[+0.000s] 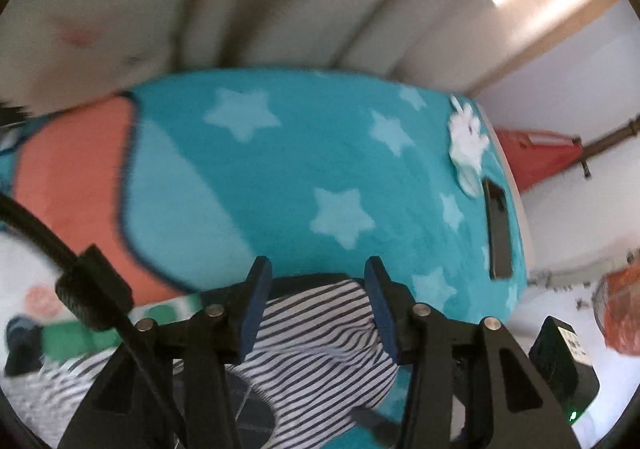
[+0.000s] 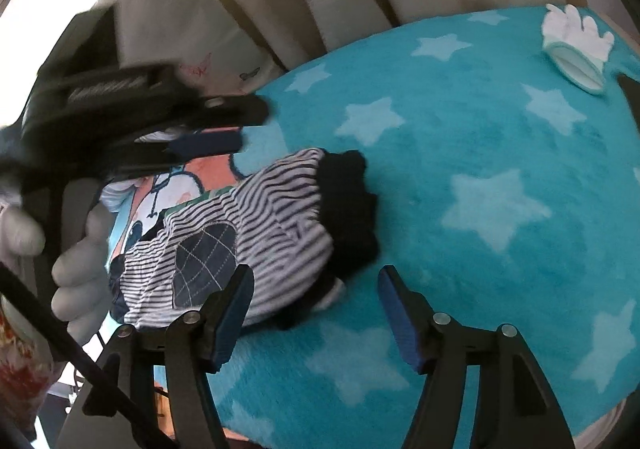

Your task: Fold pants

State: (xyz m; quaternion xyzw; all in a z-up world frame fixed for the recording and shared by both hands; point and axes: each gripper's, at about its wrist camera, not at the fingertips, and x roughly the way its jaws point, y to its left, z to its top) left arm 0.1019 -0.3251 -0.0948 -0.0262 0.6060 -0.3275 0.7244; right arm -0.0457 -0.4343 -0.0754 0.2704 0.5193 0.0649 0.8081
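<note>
— From the left wrist view, what do you make out?

— The small pair of white pants with thin dark stripes (image 1: 320, 333) lies bunched on the fluffy turquoise blanket with pale stars (image 1: 320, 153), right under the left gripper (image 1: 318, 281). Its blue-padded jaws stand apart, with striped cloth showing in the gap below them, but the pads are not pressing on it. A dark quilted patch sits on the fabric low in the frame. The picture is blurred.

— And around it?

— To the left the blanket shows a coral panel with a dark outline (image 1: 72, 185). Far right, near the blanket's edge, lie a white glove (image 1: 466, 145) and a flat black phone-like slab (image 1: 498, 229). Between the pants and those two the blanket is bare.

— The right wrist view?

— Here the pants (image 2: 240, 245) show whole: folded into a compact bundle, striped, with a navy diamond-stitched oval patch and a black ruffled waistband facing right. The right gripper (image 2: 316, 309) hangs just at the near edge, jaws spread, nothing between them. Its left pad overlaps the bundle's near edge; I cannot tell whether it touches.

— And the other tool?

— The left gripper (image 2: 240, 125) hangs over the far left of the bundle, a gloved hand (image 2: 76, 269) on its handle. The white glove (image 2: 576, 49) lies far right, well apart, with open starred blanket to the right.
</note>
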